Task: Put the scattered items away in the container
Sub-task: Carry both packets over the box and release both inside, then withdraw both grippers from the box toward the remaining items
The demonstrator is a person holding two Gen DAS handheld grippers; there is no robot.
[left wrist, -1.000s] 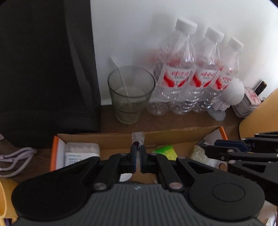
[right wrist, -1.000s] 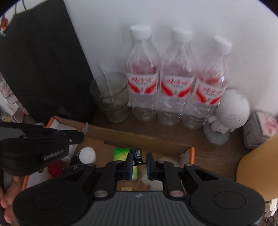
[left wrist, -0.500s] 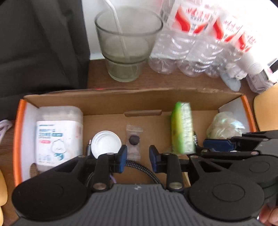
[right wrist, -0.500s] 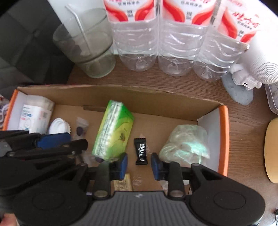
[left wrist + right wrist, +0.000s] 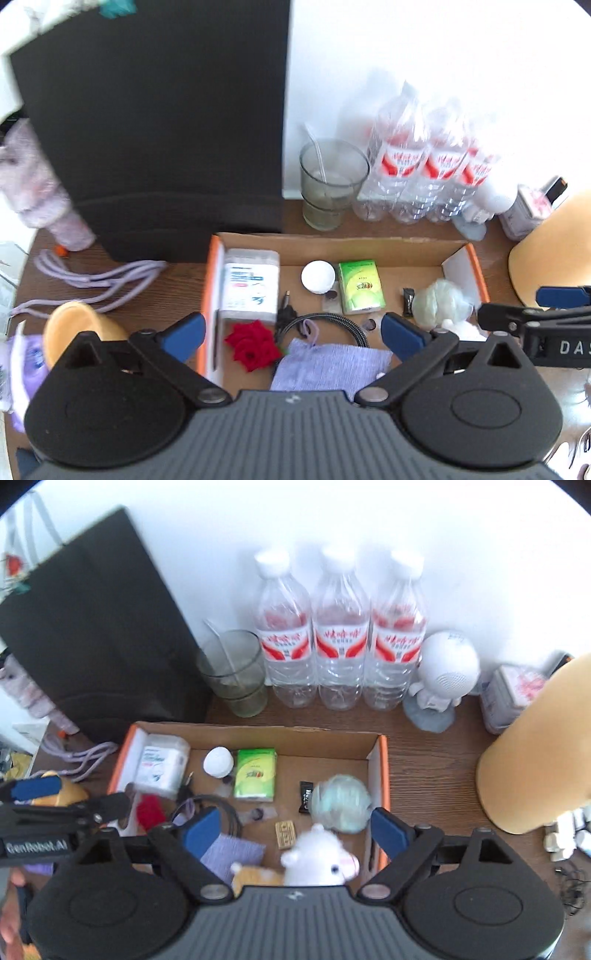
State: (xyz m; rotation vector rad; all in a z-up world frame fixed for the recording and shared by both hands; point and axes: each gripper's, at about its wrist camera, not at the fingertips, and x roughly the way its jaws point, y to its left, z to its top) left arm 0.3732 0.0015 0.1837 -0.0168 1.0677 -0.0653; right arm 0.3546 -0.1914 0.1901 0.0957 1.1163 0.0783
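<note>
Cardboard box [image 5: 382, 775] sat mid-frame, holding green packet [image 5: 255, 773], white cap [image 5: 218, 762], black sachet [image 5: 306, 796]; left gripper [image 5: 291, 332] and right gripper [image 5: 295, 825] both hovered above, jaws wide, gripping nothing

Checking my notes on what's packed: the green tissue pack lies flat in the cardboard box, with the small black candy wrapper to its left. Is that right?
Not quite. The black candy wrapper lies to the right of the green tissue pack, beside the pale plastic bag, as the right wrist view shows. The pack does lie flat in the cardboard box.

surface: wooden table [image 5: 424, 760] | on it: cardboard box [image 5: 382, 775], glass [image 5: 234, 675], three water bottles [image 5: 341, 642], purple cable [image 5: 92, 277]
</note>
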